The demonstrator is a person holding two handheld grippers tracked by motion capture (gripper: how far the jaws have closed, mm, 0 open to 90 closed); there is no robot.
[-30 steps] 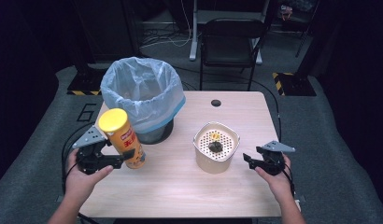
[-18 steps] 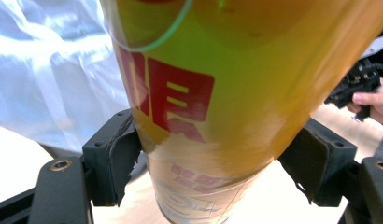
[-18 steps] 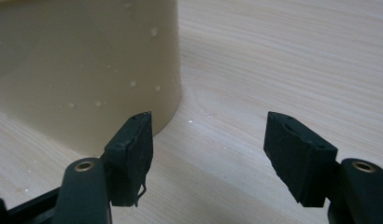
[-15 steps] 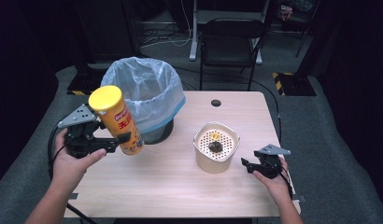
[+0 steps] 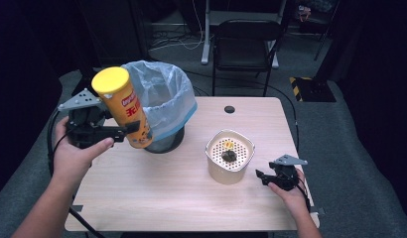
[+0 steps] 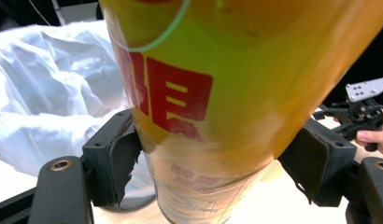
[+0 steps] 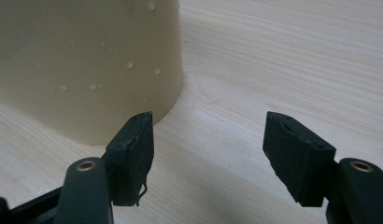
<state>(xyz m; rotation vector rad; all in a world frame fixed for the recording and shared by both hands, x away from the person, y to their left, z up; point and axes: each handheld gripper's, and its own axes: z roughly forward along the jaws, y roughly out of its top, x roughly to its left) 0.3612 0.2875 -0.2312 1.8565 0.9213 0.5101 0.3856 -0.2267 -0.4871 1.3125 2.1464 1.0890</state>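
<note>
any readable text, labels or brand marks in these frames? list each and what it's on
Yellow chips can, red brand logo under the lid: too blurred to read.
Same can, big red characters down its side, seen in the left gripper view: cropped, not readable.
Same can, pale small print near its base: too blurred to read.
Lined bin, cream strainer basket, table: no text.

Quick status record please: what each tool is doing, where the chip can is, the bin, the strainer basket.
left tool: shut on the chip can, held off the table, tilted
chip can position: beside the bin's near rim
bin: lined with a pale blue bag, stands on the table
strainer basket: on the table, dark lump inside
right tool: open, nothing between the jaws, low over the table beside the basket
</note>
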